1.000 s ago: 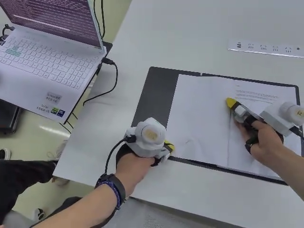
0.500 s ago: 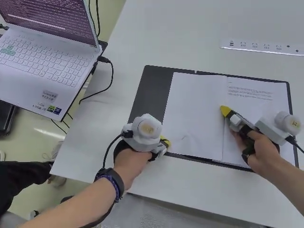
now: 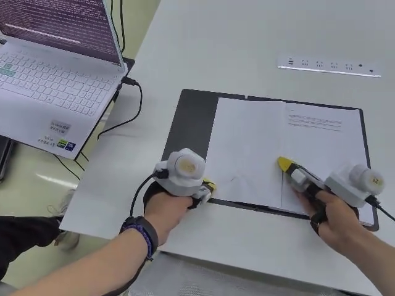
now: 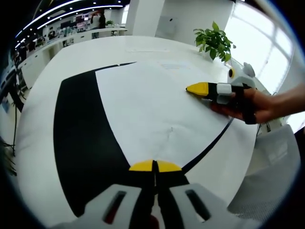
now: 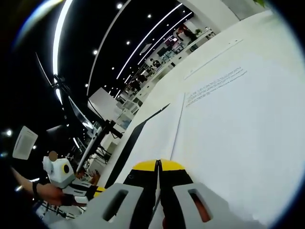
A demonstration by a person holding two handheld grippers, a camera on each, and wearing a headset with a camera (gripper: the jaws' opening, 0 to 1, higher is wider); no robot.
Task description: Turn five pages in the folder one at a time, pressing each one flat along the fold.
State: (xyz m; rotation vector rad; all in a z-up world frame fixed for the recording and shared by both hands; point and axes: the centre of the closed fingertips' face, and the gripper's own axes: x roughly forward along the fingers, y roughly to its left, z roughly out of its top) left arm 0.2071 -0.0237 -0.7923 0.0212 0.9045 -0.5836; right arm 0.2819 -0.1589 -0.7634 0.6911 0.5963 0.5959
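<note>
Folder (image 3: 194, 120) lies open and flat on the white surface (image 3: 247, 49), near the front edge, with a laptop (image 3: 49, 74) well apart to the left and a power strip (image 3: 326, 65) beyond it. The black cover shows as a bare band on the left. Left page (image 3: 247, 139) is blank; right page (image 3: 324, 145) has a few printed lines near the top. Right hand-held gripper (image 3: 285, 164): jaws pressed together, nothing between them, yellow tip resting on the fold (image 3: 284, 126) partway down, so the step in hand looks like the flattening stroke. Left hand-held gripper (image 3: 208, 184): jaws also pressed together, tip on the cover at the lower left corner of the left page, apparently steadying the folder; in the left gripper view no sheet is visible between the tips. Handling judgement: the sheets look like thin office paper, so light, limp and smooth, and likely to slide under hard tips or come up two at a time. A faint wrinkle on the left page near its lower edge suggests they crease easily. The cover looks stiffer and should stay put under light pressure. Best hold for the next turn is probably the free outer edge or lower outer corner of the right page, away from the binding, pinching a single sheet lightly. Pressure along the fold should be light, as a sharp tip could scuff or tear.
</note>
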